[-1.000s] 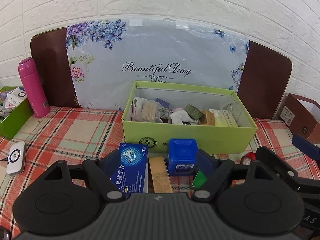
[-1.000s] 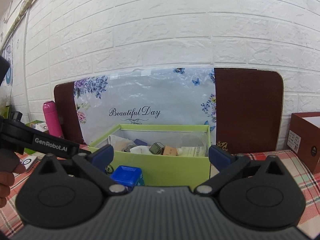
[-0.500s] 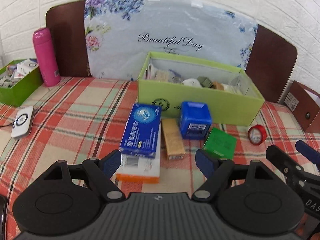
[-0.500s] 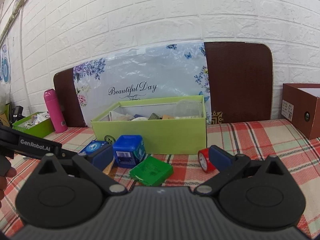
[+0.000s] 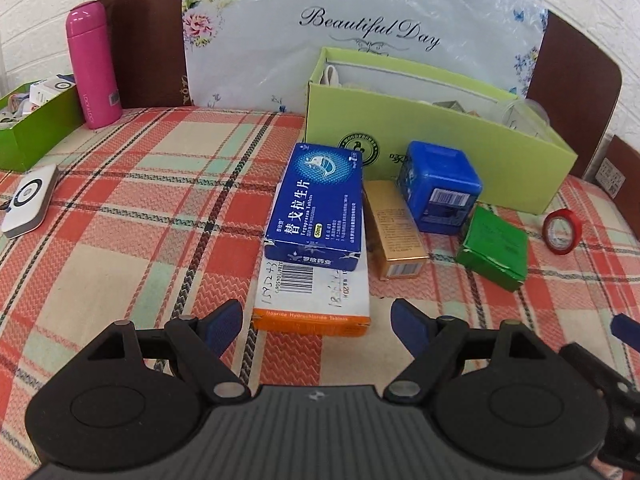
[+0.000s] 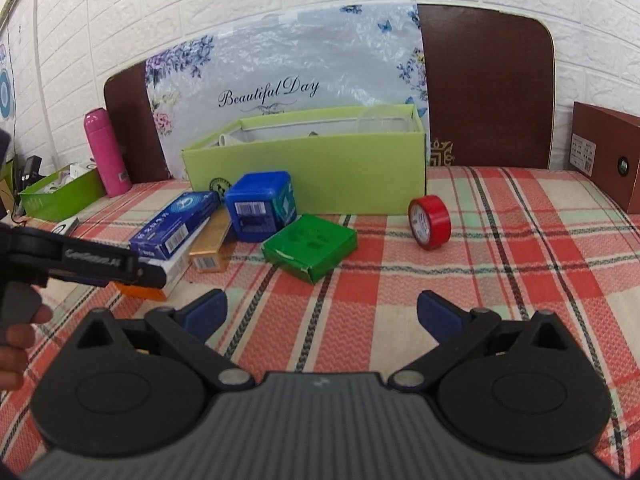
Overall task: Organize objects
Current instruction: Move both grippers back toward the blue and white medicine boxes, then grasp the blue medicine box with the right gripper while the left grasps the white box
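The left gripper hangs over the plaid tablecloth with its fingers spread wide and nothing between them. Just ahead of its fingertips lies a white-and-orange tablet box, with a blue medicine box stacked on top. Beyond the right fingertip sit a gold carton, a blue cube-shaped box and a green flat box, all just in front of the light-green storage box (already holding several small items). A red tape roll stands further right.

The right gripper is also wide open and empty. The green flat box lies ahead of its left fingertip, the red tape roll ahead of the right one.
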`<state>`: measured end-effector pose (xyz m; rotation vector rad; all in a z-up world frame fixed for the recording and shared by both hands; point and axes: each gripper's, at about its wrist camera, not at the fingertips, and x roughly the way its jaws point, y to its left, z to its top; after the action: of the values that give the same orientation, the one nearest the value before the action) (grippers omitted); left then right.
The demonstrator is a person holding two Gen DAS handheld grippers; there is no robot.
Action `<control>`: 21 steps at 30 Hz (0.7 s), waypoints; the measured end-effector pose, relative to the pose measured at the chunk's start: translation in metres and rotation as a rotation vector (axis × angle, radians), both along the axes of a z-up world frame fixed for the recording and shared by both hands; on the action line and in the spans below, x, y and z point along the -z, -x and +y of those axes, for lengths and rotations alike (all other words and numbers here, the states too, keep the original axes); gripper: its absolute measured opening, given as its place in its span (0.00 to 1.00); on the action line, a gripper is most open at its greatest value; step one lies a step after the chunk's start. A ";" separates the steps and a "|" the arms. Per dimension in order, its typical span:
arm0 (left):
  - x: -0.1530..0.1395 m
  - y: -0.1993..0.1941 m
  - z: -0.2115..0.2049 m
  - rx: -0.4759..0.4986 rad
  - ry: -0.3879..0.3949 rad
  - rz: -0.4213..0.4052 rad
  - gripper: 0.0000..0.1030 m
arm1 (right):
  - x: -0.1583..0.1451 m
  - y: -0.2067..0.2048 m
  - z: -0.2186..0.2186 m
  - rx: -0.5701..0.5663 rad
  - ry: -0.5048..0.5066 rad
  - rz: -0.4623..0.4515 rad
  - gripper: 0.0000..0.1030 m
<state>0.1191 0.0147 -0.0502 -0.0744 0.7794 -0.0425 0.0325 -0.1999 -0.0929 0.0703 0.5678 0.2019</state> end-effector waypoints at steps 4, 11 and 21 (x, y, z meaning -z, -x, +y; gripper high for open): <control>0.009 -0.006 0.000 0.024 -0.009 0.001 0.66 | -0.001 -0.003 0.005 -0.011 0.020 -0.001 1.00; 0.000 0.038 0.001 0.130 -0.026 0.006 0.66 | 0.002 -0.021 0.017 -0.030 0.061 0.019 1.00; -0.010 0.051 0.005 0.116 -0.047 -0.024 0.74 | 0.001 -0.026 0.031 -0.063 0.068 0.024 1.00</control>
<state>0.0686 0.0199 -0.0403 0.0154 0.7594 -0.1346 0.0580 -0.1686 -0.0940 -0.0107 0.6010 0.2437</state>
